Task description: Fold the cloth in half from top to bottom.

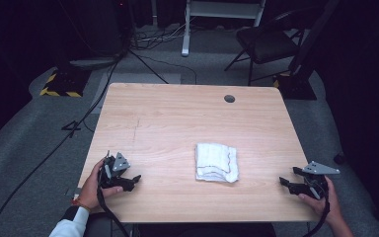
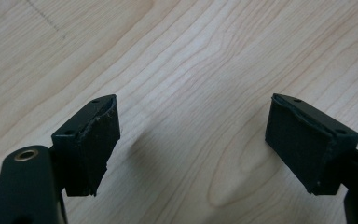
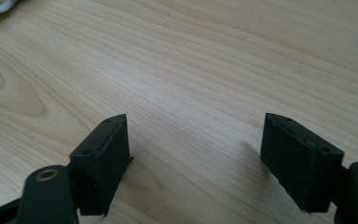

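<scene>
- Grey floor with cables surrounds the wooden table (image 1: 177,118), a dark chair (image 1: 269,44) standing behind it.
- Folded white cloth (image 1: 216,162) lies right of the table's middle, between both tools, touched by neither.
- Left gripper (image 1: 134,179) sits near the front left edge, jaws wide apart, holding nothing.
- Right gripper (image 1: 287,177) sits at the front right edge, jaws wide apart, holding nothing.

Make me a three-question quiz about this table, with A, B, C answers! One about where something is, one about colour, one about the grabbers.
1. Where does the folded cloth lie?
A. On the floor
B. On the table, between the two grippers
C. On the chair

2. What colour is the cloth mostly?
A. White
B. Green
C. Black

3. How do the left gripper and the right gripper stand?
A. Both clamp the cloth
B. Both shut, empty
C. Both open, empty

Answers: 1 B, it rests on the wood between them; 2 A, white with thin dark lines; 3 C, bare wood shows between the jaws.
</scene>
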Action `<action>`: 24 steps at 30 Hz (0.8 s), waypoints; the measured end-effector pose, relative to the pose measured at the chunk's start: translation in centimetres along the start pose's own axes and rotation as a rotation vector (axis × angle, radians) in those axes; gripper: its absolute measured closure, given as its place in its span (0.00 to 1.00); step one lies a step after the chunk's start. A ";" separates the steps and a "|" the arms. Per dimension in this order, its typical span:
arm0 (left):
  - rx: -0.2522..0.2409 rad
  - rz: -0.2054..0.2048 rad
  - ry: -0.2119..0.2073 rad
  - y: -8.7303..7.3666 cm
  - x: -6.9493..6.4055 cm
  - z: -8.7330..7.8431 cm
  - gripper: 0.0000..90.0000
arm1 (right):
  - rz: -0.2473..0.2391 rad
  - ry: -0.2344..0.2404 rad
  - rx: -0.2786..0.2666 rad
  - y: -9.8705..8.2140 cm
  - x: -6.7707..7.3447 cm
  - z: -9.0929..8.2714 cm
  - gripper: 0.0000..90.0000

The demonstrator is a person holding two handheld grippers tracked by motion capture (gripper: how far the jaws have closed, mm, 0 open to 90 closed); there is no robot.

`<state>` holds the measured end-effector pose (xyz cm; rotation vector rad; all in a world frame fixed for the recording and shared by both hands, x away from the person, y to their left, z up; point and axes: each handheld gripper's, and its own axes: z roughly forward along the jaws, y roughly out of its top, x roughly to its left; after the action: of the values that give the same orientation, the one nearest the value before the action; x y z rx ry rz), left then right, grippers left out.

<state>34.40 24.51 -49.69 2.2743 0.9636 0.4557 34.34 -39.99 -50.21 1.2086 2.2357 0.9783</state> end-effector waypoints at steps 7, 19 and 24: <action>-0.041 -0.077 -0.039 -1.1 0.6 0.0 0.19 | 0.038 -0.004 0.007 -0.1 -0.2 0.1 0.21; -0.042 -0.096 -0.028 -1.1 0.4 0.0 0.19 | 0.037 -0.005 0.007 -0.1 -0.2 0.1 0.21; -0.041 -0.092 -0.026 -1.1 0.4 0.0 0.19 | 0.037 -0.007 0.007 -0.1 -0.2 0.1 0.21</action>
<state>34.15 25.40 -50.38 2.1835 1.0312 0.4016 34.46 -40.19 -50.35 1.2594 2.2199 0.9793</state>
